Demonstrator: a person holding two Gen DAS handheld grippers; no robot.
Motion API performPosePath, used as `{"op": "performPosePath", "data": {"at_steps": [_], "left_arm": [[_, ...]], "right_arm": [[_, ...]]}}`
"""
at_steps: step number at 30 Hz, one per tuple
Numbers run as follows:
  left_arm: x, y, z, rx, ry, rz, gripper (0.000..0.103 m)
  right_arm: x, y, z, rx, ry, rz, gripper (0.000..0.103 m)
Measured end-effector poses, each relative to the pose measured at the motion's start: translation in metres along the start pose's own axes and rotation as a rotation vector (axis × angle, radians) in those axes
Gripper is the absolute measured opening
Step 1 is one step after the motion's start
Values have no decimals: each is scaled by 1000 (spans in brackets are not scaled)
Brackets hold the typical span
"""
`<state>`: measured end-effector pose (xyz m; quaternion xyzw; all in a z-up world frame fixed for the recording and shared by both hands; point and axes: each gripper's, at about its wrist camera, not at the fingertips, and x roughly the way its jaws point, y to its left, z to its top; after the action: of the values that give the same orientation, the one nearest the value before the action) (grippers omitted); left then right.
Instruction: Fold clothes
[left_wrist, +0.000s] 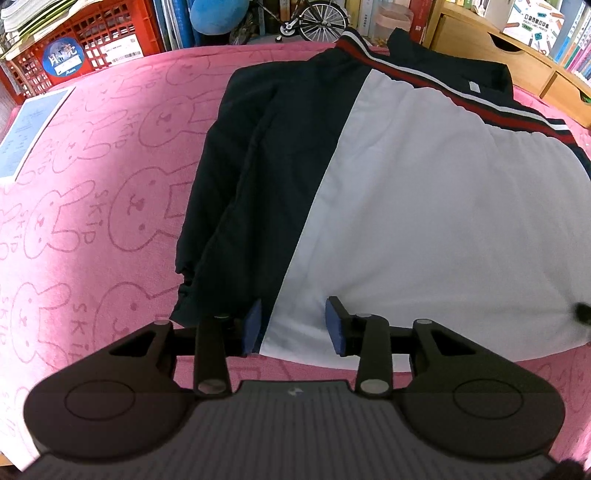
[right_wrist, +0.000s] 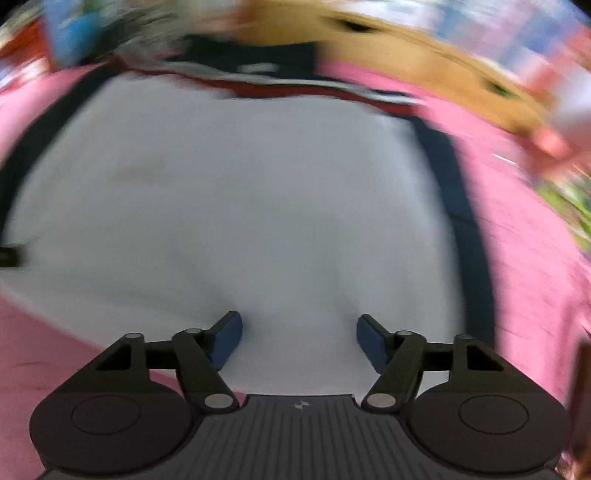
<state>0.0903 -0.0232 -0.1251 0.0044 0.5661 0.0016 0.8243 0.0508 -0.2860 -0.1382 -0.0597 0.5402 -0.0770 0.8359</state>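
Blue pads of the left hand-held gripper (left_wrist: 293, 326) are sitting nearest the left wrist camera, standing apart over the near hem of the jacket (left_wrist: 388, 206). One pad (left_wrist: 253, 326) is lying at the seam where the navy side panel is meeting the white panel, and the other is over white cloth; whether either is touching the fabric I cannot tell. Nothing is being pinched. The jacket is lying flat on the pink rabbit-print blanket (left_wrist: 92, 221), collar and red-and-white stripe (left_wrist: 454, 98) pointing away, with its navy sleeve already folded in along the left side, probably to make a narrow strip for the next fold. A red crate (left_wrist: 85, 40) and shelves of books are standing well behind.

Seen from the right wrist camera, the right hand-held gripper (right_wrist: 299, 341) is also standing with its jaws apart and empty, hovering over the near edge of the white panel (right_wrist: 229, 206). Heavy blur is smearing everything beyond the fingers. Both tools seem to be lining up along the hem, likely so the bottom can be lifted evenly toward the collar.
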Motion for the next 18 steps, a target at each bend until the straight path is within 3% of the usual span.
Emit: {"op": "performPosePath", "data": {"at_steps": [4,6,8,11,16,18], "left_arm": [[-1,9,1,-18,14,21,43],[-2,15,1,-31,23,34,41],[-9,22,-3,-47,18,87,38],[-26,27,-11,-39,-16,158,38],[-40,-20,-17,103,-165,79,38],[-29,-37,-13,135,-170,53,40]], "right_arm": [[11,-91,-18,251,52,-73,77],[9,-120,-27,340,85,-113,71],[-4,-131,-36,364,62,-127,61],[-29,-125,-48,339,-21,-66,60],[-48,-66,-44,163,-153,92,60],[-45,-36,-36,90,-178,144,60]]}}
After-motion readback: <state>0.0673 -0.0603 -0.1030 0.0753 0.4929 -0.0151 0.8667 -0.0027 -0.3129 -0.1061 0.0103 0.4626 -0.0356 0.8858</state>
